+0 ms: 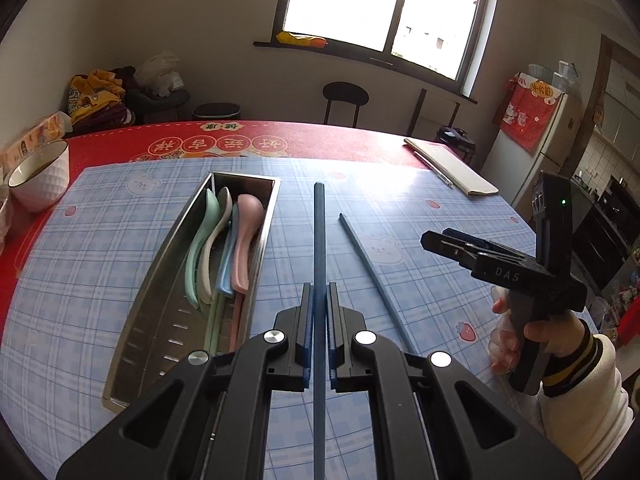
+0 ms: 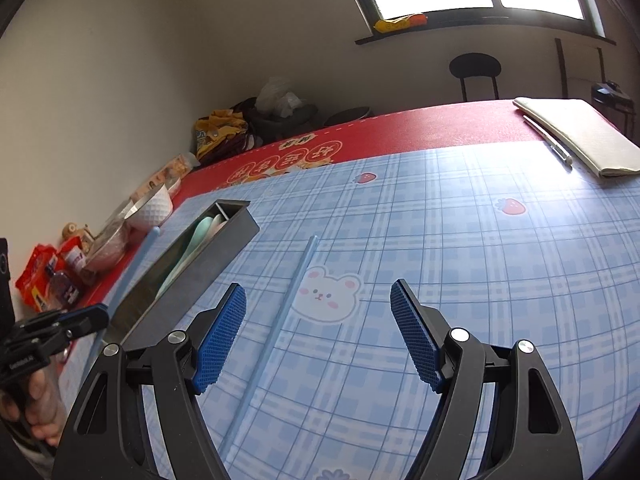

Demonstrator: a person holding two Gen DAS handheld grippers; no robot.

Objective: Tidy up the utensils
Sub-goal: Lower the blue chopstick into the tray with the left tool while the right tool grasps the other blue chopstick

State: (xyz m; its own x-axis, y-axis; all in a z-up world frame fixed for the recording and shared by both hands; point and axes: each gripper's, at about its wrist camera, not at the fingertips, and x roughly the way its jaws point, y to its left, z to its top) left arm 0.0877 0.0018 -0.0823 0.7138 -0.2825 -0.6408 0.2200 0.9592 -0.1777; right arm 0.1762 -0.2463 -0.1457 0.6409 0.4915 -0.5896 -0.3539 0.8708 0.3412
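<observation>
left fingers [image 1: 320, 300] pinch chopstick [image 1: 319, 240] | right fingers [image 2: 318, 320] spread | tray [image 1: 160, 280] beside

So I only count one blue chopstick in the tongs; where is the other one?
The second chopstick lies flat on the blue checked mat, right of the steel utensil tray in the left wrist view, beside the bear print and below the open right tongs.
</observation>
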